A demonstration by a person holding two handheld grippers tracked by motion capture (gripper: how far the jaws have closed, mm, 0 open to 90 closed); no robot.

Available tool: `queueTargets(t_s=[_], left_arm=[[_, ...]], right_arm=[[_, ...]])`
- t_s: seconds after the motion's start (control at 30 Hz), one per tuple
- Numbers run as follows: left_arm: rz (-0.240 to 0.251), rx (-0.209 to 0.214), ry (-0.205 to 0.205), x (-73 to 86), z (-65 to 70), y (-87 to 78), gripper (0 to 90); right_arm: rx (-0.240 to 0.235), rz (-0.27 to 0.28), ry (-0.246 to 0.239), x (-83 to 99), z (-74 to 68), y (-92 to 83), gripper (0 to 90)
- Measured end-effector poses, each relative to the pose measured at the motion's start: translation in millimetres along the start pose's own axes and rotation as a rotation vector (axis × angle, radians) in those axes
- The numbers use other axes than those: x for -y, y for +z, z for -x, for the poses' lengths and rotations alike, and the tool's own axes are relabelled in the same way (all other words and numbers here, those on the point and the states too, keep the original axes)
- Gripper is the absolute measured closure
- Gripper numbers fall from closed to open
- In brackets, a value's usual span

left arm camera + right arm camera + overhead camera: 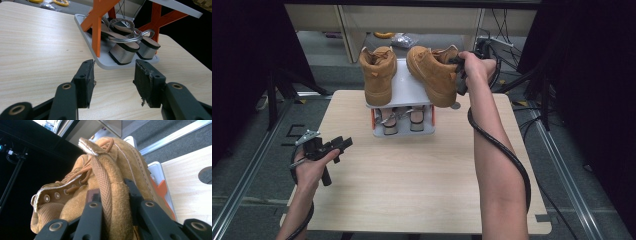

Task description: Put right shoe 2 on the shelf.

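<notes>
Right claw grips a tan boot by its collar above the rack

In the high view the right claw [458,67] sits at two o'clock from the worktop [422,180] centre, clamped on the padded collar of the right boot [432,75], which tilts sole-out over the grey shelf rack [404,87]; the right gripper view has that collar wedged between both jaws, laces running away at eleven o'clock. The second boot [378,75] stands upright on the rack top, at nine o'clock from the held one. Left claw [337,145] hovers at eight o'clock, jaws wide and empty, aimed at the silver-heeled sandals [125,50] on the lower shelf
</notes>
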State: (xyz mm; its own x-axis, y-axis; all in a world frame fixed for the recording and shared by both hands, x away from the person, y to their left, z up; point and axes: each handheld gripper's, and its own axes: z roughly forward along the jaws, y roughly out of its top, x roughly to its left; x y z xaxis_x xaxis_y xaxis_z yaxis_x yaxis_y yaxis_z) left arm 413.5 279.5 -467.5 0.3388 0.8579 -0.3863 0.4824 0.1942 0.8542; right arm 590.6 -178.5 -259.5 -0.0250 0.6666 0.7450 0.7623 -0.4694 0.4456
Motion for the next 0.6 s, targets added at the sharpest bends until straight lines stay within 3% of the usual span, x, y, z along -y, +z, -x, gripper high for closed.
queueTargets(t_s=[0.6], left_arm=[[0.002,0.003,-0.002,-0.1,-0.5,-0.1,49.6]], right_arm=[[0.022,0.009,-0.006,4.6,-15.5,20.5,78.3]])
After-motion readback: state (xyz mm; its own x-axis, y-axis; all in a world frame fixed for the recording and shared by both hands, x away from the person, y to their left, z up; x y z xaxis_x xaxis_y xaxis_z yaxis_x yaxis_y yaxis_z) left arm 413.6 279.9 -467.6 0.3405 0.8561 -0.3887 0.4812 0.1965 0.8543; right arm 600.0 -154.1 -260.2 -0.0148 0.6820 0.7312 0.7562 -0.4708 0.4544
